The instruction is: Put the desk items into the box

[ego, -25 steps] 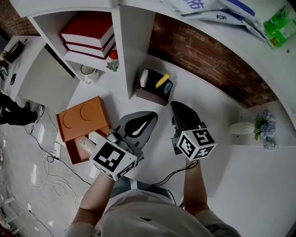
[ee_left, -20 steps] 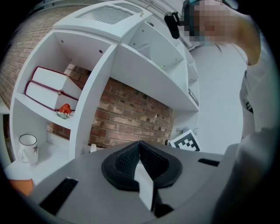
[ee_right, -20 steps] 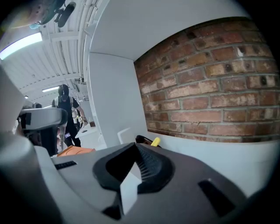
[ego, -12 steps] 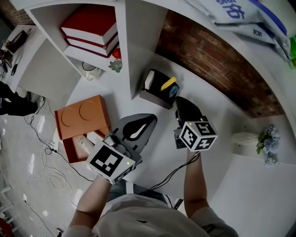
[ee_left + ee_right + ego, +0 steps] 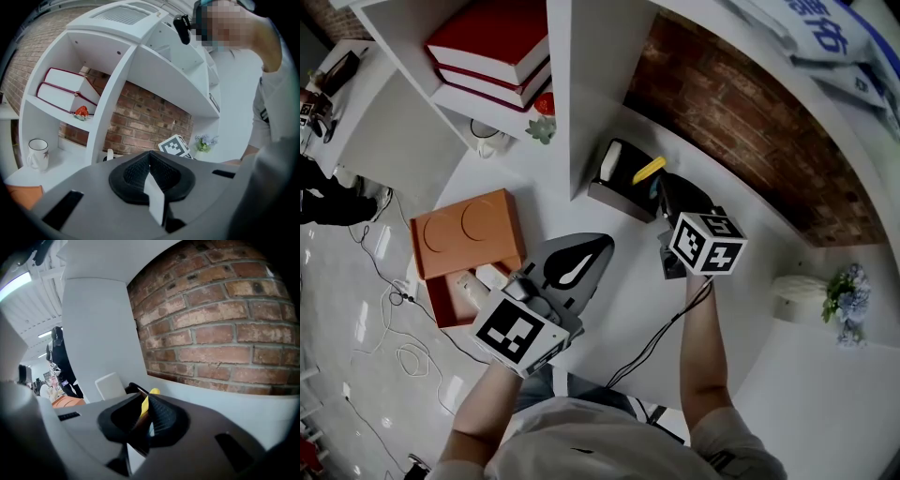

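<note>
Right gripper [image 5: 666, 190], its fingers just parting, reaches a yellow oblong item [image 5: 649, 170] standing in the dark brown holder [image 5: 614, 192] on the white surface [image 5: 623, 292]; the item shows between them, ungripped. Left of the holder, the left gripper [image 5: 602, 244] keeps fingers pressed together; the orange box [image 5: 467, 232] lies farther left.

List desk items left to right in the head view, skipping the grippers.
orange box → dark desk holder → white vase → flowers
</note>
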The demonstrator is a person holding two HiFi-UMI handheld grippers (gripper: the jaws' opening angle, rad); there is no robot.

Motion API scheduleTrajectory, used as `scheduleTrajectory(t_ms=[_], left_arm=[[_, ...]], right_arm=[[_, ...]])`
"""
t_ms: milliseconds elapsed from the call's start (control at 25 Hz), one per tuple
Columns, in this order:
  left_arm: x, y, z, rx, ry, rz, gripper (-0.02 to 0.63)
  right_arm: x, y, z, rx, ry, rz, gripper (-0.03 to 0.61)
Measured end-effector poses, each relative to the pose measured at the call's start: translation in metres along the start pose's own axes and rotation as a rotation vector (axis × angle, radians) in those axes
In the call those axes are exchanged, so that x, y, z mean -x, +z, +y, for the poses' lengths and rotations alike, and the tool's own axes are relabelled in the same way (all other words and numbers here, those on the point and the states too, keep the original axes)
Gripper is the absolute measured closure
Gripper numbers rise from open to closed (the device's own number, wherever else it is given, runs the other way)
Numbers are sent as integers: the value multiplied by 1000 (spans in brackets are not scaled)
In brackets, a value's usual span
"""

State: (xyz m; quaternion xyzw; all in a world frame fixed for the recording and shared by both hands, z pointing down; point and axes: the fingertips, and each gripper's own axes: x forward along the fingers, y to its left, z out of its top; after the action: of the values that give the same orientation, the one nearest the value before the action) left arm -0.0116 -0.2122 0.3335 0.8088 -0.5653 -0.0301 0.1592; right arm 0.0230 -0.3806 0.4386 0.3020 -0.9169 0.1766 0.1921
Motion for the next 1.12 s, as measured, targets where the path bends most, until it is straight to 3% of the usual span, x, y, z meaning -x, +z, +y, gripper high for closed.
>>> scheduleTrajectory(t_ms=[560, 1120], left_arm=[[3, -12, 9, 10, 33, 25, 601], [6, -13, 13, 13, 49, 24, 600]], right_arm=[[-35, -9, -18, -141, 26, 46, 479], [-45, -5, -14, -179, 55, 18, 471]])
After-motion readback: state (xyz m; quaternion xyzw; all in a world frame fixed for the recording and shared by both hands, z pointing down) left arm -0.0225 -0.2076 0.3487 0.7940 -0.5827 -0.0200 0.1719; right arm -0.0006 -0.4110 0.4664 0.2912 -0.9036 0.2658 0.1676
